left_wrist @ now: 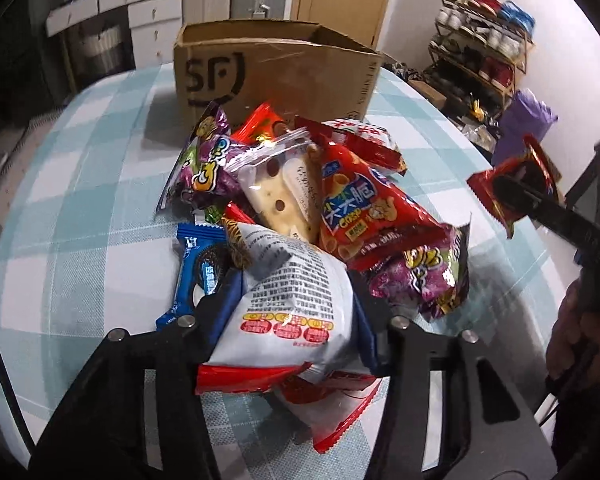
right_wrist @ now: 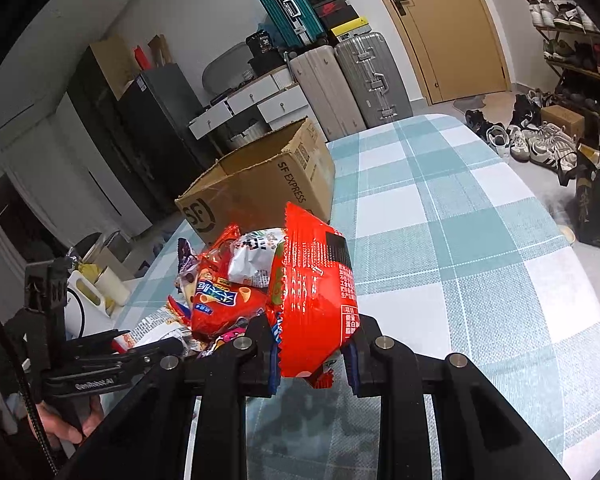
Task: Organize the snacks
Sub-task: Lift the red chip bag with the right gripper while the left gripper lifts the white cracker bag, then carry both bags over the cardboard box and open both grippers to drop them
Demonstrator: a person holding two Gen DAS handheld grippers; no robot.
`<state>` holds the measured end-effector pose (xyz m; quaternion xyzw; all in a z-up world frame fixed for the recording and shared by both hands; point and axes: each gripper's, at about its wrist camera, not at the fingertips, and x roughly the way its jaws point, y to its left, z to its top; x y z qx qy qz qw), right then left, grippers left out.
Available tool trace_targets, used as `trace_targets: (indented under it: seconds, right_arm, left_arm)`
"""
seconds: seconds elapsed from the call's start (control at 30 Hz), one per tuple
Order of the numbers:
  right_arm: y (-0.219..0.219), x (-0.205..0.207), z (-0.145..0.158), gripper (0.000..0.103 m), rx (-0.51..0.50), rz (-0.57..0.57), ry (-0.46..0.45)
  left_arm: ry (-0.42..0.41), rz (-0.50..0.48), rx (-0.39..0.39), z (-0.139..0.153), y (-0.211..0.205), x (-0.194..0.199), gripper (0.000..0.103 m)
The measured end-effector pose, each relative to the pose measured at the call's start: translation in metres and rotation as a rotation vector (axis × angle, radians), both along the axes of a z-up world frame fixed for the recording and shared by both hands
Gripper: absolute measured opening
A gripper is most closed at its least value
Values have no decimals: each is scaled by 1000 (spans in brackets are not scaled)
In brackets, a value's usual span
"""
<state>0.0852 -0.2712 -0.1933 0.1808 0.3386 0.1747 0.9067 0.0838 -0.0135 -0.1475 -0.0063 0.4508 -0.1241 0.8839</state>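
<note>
A heap of snack packets [left_wrist: 300, 200] lies on the checked tablecloth [left_wrist: 100, 184] in front of an open cardboard box [left_wrist: 276, 72]. My left gripper [left_wrist: 292, 308] is shut on a puffy white bag with a red bottom edge [left_wrist: 292, 304] at the near side of the heap. In the right wrist view that gripper [right_wrist: 168, 346] comes in from the left onto the white bag [right_wrist: 160, 326]. My right gripper [right_wrist: 312, 348] is shut on a red packet [right_wrist: 312, 288], held above the cloth right of the heap [right_wrist: 228, 296]; in the left wrist view it [left_wrist: 508, 192] grips the packet [left_wrist: 488, 196].
The box [right_wrist: 260, 184] stands at the table's far left edge. Suitcases [right_wrist: 352, 76] and drawers stand behind it. A shoe rack [left_wrist: 484, 40] and shoes [right_wrist: 540, 144] fill the floor to the right. A white jug [right_wrist: 84, 296] sits beyond the left edge. A blue cookie pack [left_wrist: 196, 268] lies left of my left gripper.
</note>
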Motion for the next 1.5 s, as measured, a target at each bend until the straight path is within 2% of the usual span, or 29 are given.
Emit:
trace_targets:
  seconds: [0.2,0.4,0.8,0.93,1.23,1.5]
  right_arm:
    - [4,-8,6,24,-2,2,-10]
    - [9,-15,15,24,-14,8,-25]
    - [24,-24,37,24,-30,39,-58]
    - [33,-21,45,24,-32,66,-71]
    - [57,4,71,24,-28,143,-98]
    - [68,43,97,24,-11,203,-101]
  left_arm:
    - [10,-1,-57,1,3,-4,45]
    - [-6,0,-78,9,8,-14,45]
    - [-60,-15,-114,43,18,-27,45]
    - [-90,-29,-104,58,20,-25,45]
    - [-148,-46,-108,99,27,1,45]
    - [-150,-61,-117,133,30,43,45]
